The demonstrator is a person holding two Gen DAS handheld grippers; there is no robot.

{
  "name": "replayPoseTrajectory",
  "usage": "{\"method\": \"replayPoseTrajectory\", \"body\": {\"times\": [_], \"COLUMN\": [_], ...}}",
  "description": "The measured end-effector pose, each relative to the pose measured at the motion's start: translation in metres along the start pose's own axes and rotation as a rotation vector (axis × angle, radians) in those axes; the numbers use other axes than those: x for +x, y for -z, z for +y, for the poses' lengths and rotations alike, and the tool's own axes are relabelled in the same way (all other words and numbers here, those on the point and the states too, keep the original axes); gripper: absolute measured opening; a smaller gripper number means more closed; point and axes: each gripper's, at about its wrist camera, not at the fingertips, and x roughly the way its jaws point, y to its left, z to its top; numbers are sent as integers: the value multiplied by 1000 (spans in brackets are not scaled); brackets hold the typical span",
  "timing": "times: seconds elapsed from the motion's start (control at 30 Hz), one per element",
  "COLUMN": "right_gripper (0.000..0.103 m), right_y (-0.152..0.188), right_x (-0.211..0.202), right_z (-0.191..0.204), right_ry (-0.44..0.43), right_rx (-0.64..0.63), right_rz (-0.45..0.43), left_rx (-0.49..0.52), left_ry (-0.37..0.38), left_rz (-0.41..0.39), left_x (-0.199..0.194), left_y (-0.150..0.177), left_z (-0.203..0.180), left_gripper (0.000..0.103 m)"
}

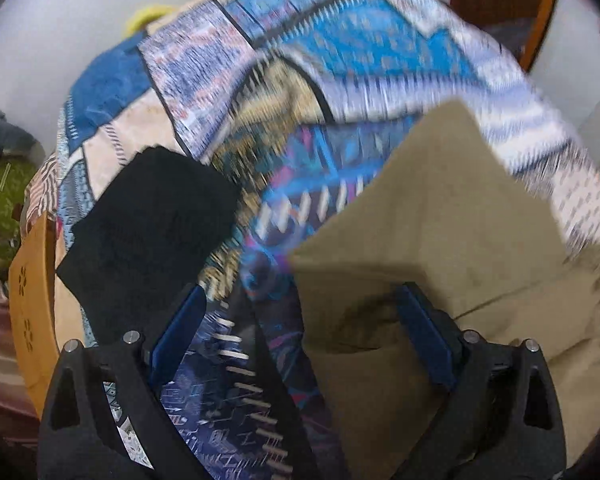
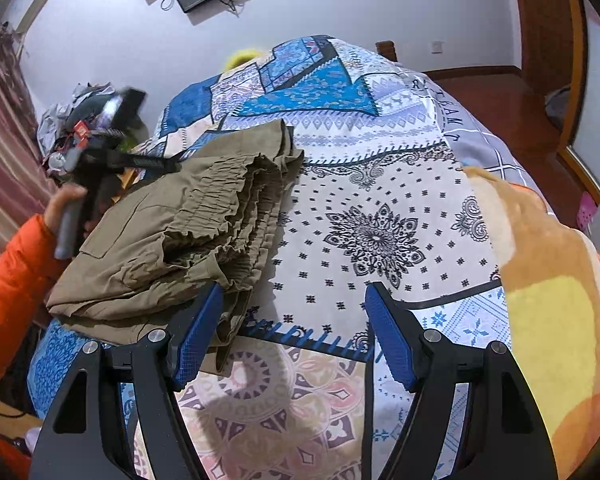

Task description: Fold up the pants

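Note:
The khaki pants point(image 2: 180, 232) lie folded in a thick bundle on the patterned bedspread point(image 2: 380, 232), elastic waistband facing the bed's middle. In the left wrist view the pants point(image 1: 440, 240) fill the right side; this view is motion-blurred. My left gripper point(image 1: 300, 300) is open and empty, its right finger over the edge of the pants. It also shows in the right wrist view point(image 2: 112, 156), held by a hand in an orange sleeve, at the far left side of the bundle. My right gripper point(image 2: 296, 296) is open and empty, just in front of the bundle's near right corner.
A folded black garment point(image 1: 152, 228) lies on the bed left of the pants. An orange and yellow blanket point(image 2: 552, 300) covers the bed's right side. Clutter point(image 2: 72, 120) sits beyond the bed's left edge. A wooden floor point(image 2: 500, 92) lies at the right.

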Motion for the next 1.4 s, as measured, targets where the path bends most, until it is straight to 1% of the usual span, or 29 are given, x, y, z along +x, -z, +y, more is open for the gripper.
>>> {"method": "replayPoseTrajectory", "body": {"times": [0.03, 0.1, 0.2, 0.3, 0.37, 0.47, 0.57, 0.77, 0.87, 0.93, 1.0, 1.03, 1.13, 1.17, 1.23, 1.3, 1.4], "right_gripper": [70, 70, 70, 70, 70, 70, 70, 70, 70, 70, 70, 68, 48, 45, 39, 39, 39], "right_y": [0, -1, -3, -4, -6, -7, -8, -7, -7, -8, -8, -8, -1, 2, 8, 10, 6], "right_x": [-1, -3, -9, -16, -20, -24, -25, -20, -14, -9, 0, 5, 17, 21, 24, 26, 24], "right_z": [-1, -3, -7, -8, -6, 0, 13, 38, 48, 51, 52, 53, 51, 50, 48, 46, 46], "right_ry": [7, 20, 35, 40, 38, 24, 2, -34, -40, -50, -41, -31, -24, -31, -35, -37, -36], "right_rx": [4, 9, 13, 11, 4, -12, -38, -97, -129, -142, -148, -155, -166, -165, -168, -170, -164], "right_rz": [-2, -7, -21, -38, -49, -64, -72, -72, -74, -72, -51, -37, 15, 28, 35, 40, 48], "left_rx": [-7, -20, -13, -7, -24, -62, -75, -103, -126, -140, -162, -177, -217, -225, -226, -220, -212], "left_ry": [2, -3, -33, -81, -99, -103, -89, -1, 33, 28, -4, -8, 31, 35, 11, -11, -41], "left_rz": [-18, -28, -36, -41, -44, -48, -50, -68, -87, -110, -117, -102, -74, -71, -66, -64, -80], "left_x": [1, -1, -7, -20, -31, -49, -66, -94, -104, -109, -108, -104, -94, -93, -92, -94, -102], "left_y": [5, 11, 22, 38, 54, 80, 106, 158, 170, 175, 179, 181, 187, 189, 192, 195, 195], "left_z": [1, 4, 8, 15, 22, 35, 40, 37, 39, 44, 50, 55, 68, 71, 74, 76, 80], "left_gripper": [98, 99, 99, 99, 99, 99, 99, 98, 98, 98, 98, 98, 98, 98, 98, 98, 93]}}
